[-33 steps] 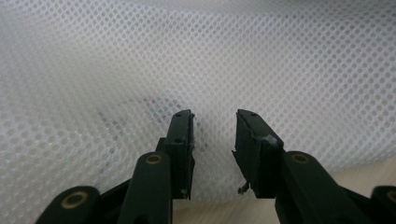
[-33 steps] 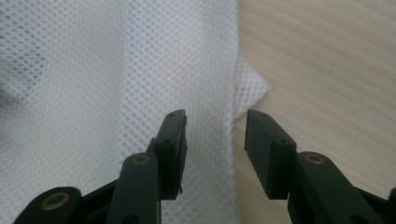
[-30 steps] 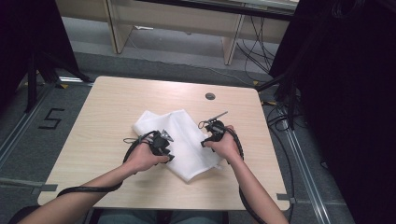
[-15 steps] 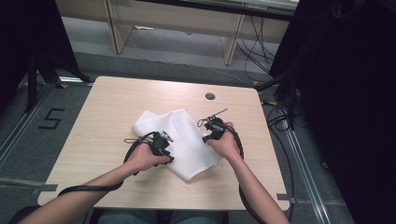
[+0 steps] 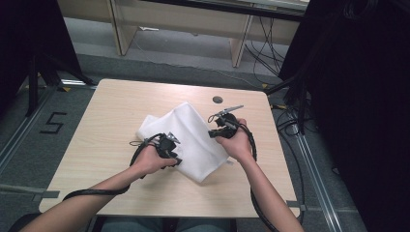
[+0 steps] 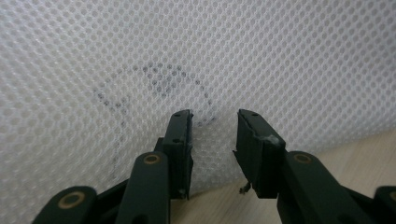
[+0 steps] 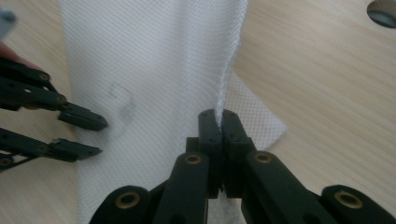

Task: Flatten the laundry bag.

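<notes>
High view: a white cloth (image 5: 186, 140) lies near the middle of the table (image 5: 121, 104), slanting from mid-table toward the near right. Both forearms come in from the near edge. The left hand (image 5: 147, 162) rests low at the cloth's near left edge with the left gripper (image 5: 175, 157) pointing right onto the fabric. The right hand (image 5: 237, 142) is raised at the cloth's right edge, and the right gripper (image 5: 212, 126) pulls that edge up into a ridge. At this distance the jaw gaps are too small to read. A dark round hole (image 5: 217, 99) sits toward the far right corner.

Left gripper view: the cloth (image 6: 196, 56) is a fine mesh bearing a faint grey ring mark (image 6: 159, 88). The left gripper (image 6: 213, 126) hangs open just above it, pinching nothing. Bare table (image 6: 355, 144) shows at lower right.

Right gripper view: the right gripper (image 7: 218, 122) has just snapped closed on a raised fold of the cloth (image 7: 140, 60), its jaws pressed together with the fold's edge rising from between them. The left gripper (image 7: 95, 137) enters from the left, jaws apart, beside the grey mark (image 7: 122, 103). The hole (image 7: 383, 11) is cut off at the top right corner.
</notes>
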